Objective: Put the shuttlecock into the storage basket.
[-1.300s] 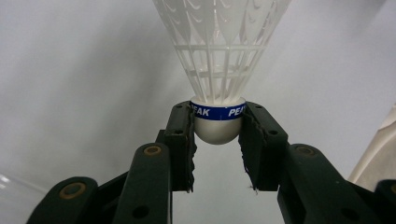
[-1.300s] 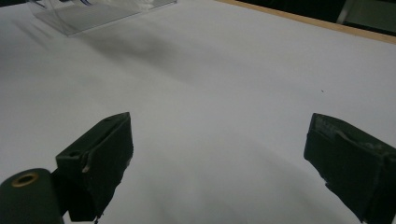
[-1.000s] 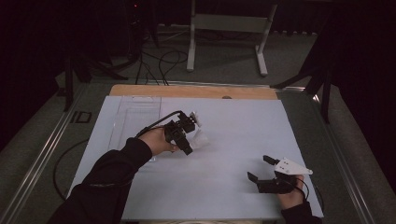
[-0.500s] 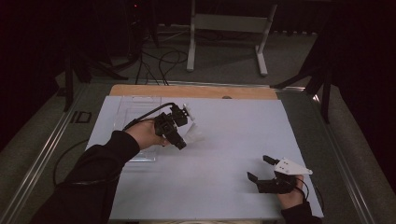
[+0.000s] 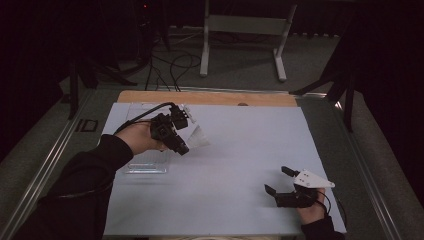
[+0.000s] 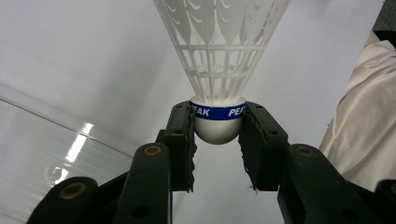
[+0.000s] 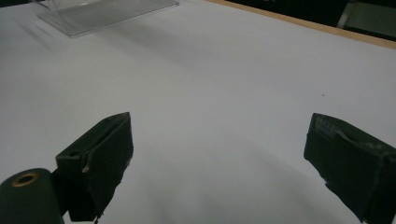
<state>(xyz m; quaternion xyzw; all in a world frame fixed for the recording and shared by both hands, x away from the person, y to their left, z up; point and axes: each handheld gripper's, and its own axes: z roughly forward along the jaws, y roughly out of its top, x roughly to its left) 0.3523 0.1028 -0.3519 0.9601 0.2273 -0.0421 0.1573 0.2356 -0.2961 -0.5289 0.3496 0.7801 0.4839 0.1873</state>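
A white plastic shuttlecock (image 6: 218, 60) with a blue band marked PEAK is held by its rounded cork between the jaws of my left gripper (image 6: 217, 133). In the high view that left gripper (image 5: 186, 140) hangs above the left middle of the white table sheet (image 5: 240, 150), the shuttlecock skirt (image 5: 198, 137) pointing right. My right gripper (image 5: 278, 181) rests near the front right of the sheet, its jaws wide apart with nothing between them (image 7: 219, 149).
A clear plastic tray (image 5: 145, 162) lies on the sheet under and left of my left hand; its edge (image 7: 102, 11) lies far off in the right gripper view. A wooden strip (image 5: 205, 97) borders the table's far edge. Cables and a stand are on the floor beyond.
My left gripper has carried the shuttlecock leftward and a little away from me, toward the clear tray. The right gripper has stayed where it was.
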